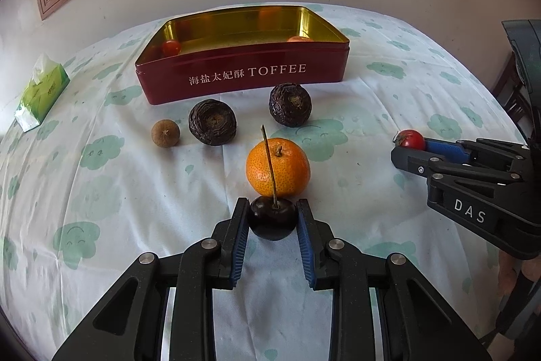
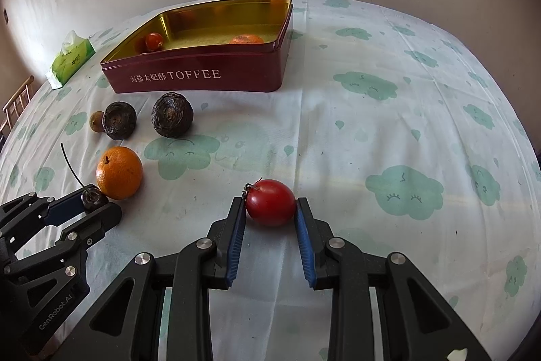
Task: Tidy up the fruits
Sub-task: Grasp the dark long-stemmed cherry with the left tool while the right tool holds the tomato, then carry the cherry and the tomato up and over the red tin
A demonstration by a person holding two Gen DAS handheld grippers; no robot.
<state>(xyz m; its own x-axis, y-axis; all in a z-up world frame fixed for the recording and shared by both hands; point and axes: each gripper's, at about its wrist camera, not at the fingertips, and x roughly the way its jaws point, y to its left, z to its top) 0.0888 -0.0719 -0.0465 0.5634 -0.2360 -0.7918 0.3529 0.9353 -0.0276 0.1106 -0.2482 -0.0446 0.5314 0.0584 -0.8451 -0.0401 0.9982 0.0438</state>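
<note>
My left gripper [image 1: 272,215] is shut on a dark cherry [image 1: 271,220] with a long stem, just in front of an orange [image 1: 278,167]. My right gripper [image 2: 270,208] is shut on a red cherry tomato [image 2: 270,207] low over the cloth; it also shows in the left wrist view [image 1: 411,140]. Two dark wrinkled fruits [image 1: 212,121] [image 1: 290,104] and a small brown fruit [image 1: 165,132] lie before a red TOFFEE tin [image 1: 243,73]. The tin holds a tomato [image 1: 171,47] and an orange fruit [image 1: 299,39].
A green tissue pack [image 1: 42,92] lies at the far left of the cloud-patterned cloth [image 1: 101,192]. A wall with a wood-framed window stands behind the table. A wooden chair [image 2: 17,102] shows past the left edge.
</note>
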